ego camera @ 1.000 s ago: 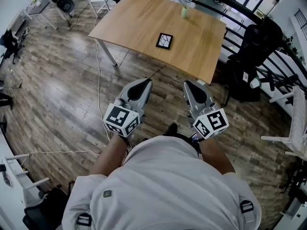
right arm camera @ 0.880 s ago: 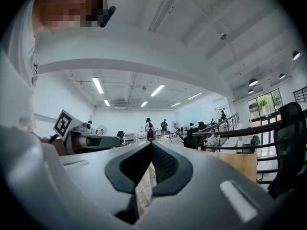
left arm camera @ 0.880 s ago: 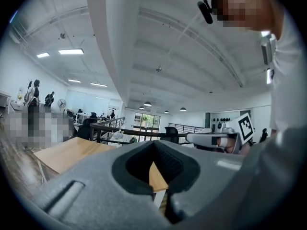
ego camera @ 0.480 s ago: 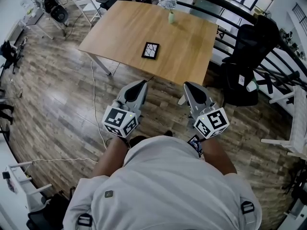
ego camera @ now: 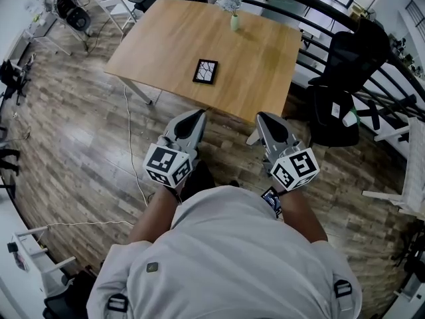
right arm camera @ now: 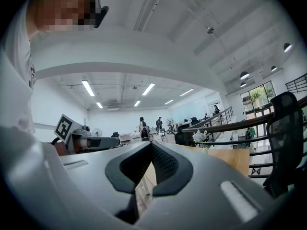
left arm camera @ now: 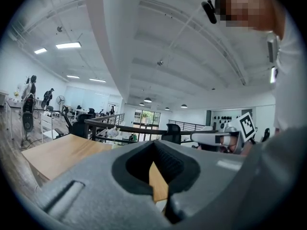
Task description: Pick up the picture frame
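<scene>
The picture frame (ego camera: 205, 71), small with a black border, lies flat near the middle of the wooden table (ego camera: 166, 38). Both grippers hang over the floor short of the table's near edge, pointing toward it. My left gripper (ego camera: 197, 115) is shut with nothing in it, and so is my right gripper (ego camera: 263, 117). In the left gripper view the shut jaws (left arm camera: 153, 143) face the table (left arm camera: 57, 152); the frame does not show there. The right gripper view has the closed jaws (right arm camera: 151, 145) before the table (right arm camera: 230, 158).
A small vase of flowers (ego camera: 234, 20) stands at the table's far side. A black office chair (ego camera: 339, 105) and a dark railing (ego camera: 372, 92) are to the right. A white cable (ego camera: 131, 138) runs across the wood floor by the table leg (ego camera: 143, 92).
The table and frame have slid down and left in the head view as the person came closer. Both grippers stay shut and side by side.
</scene>
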Demonstrator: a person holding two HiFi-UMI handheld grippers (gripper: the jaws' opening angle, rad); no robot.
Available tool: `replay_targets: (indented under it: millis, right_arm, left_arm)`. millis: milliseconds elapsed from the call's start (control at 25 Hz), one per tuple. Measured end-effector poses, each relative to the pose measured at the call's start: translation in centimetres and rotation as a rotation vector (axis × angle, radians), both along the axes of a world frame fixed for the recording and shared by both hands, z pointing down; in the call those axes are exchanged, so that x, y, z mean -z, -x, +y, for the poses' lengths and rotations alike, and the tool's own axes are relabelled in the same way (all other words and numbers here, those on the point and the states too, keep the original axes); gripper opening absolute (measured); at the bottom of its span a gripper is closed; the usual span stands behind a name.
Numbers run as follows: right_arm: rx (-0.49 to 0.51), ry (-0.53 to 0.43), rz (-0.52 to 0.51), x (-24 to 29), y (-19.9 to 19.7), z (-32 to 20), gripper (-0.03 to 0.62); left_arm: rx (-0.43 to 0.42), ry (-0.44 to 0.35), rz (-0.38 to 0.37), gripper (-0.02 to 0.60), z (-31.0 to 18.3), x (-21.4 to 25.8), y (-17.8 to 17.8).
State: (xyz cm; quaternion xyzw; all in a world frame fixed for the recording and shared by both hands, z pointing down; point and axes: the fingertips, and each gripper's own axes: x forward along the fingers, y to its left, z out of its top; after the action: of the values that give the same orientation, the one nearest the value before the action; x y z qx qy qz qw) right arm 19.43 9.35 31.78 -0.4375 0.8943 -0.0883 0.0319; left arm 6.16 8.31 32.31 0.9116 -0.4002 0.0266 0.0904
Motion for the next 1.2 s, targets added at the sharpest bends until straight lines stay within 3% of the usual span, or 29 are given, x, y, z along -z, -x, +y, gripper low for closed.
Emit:
replay_targets:
  millis: [480, 920, 1200]
  right_arm:
    - [-0.05, 0.048, 0.018, -1.0, 4.7, -9.9, 0.009]
    - [-0.089, 0.07, 0.044, -0.2, 14.0, -19.6, 0.009]
    - [-0.13, 0.083, 0.048, -0.6, 17.8, -22.4, 0.009]
  left_arm:
    - [-0.089, 0.007, 0.033, 0.002, -11.0, -0.3, 3.3]
    - [-0.164, 0.042, 0.057, 0.002, -21.4, 0.0, 11.5]
    - [-0.232, 0.041, 0.05, 0.003, -24.5, -0.1, 14.4]
